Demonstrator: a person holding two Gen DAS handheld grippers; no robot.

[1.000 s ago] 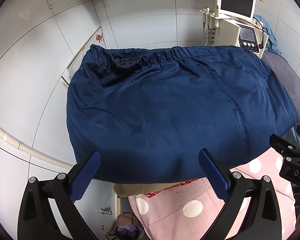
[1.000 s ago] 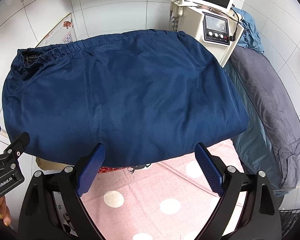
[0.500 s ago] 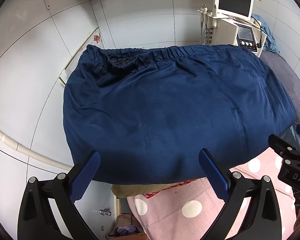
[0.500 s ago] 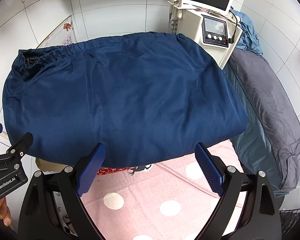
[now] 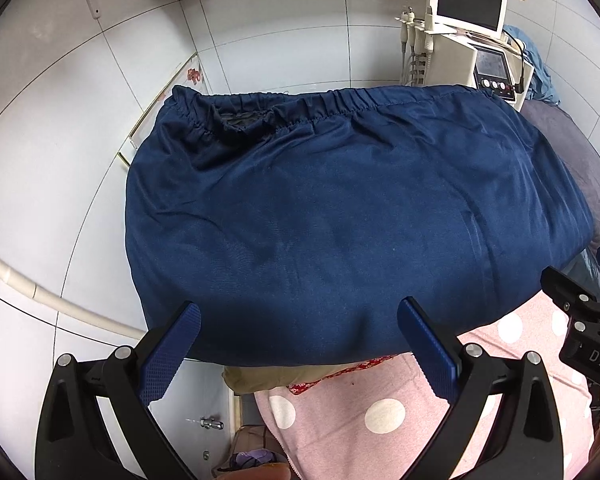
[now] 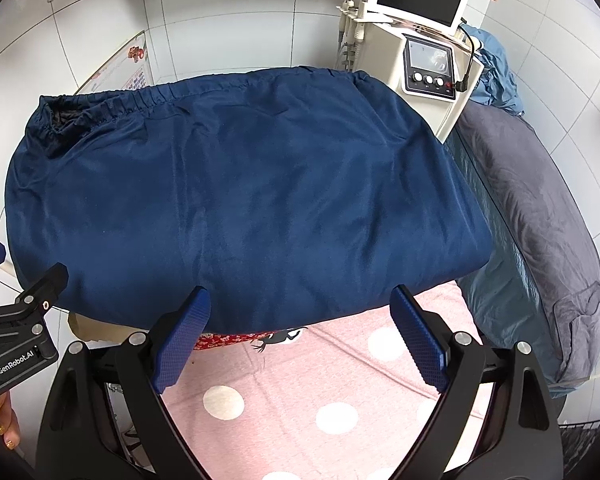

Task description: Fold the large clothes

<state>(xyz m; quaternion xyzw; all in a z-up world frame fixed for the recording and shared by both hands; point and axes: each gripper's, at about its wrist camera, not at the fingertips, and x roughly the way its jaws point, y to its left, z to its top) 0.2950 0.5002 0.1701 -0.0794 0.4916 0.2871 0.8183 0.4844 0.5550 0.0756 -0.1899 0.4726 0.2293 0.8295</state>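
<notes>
A large navy blue garment lies folded flat across the bed, its elastic waistband along the far edge by the wall. My left gripper hovers open over the garment's near edge, nothing between its blue pads. In the right wrist view my right gripper is also open, just short of the garment's near hem, over the pink dotted blanket. Each gripper shows at the edge of the other's view: the right gripper at the right, the left gripper at the left.
A white machine with a screen stands at the far right corner. A grey quilt runs along the right side. White tiled walls close in at left and back. A tan pillow peeks from under the garment.
Both grippers have drifted slightly back and up, so the garment sits a little lower in view. Both stay open and the garment has not moved.
</notes>
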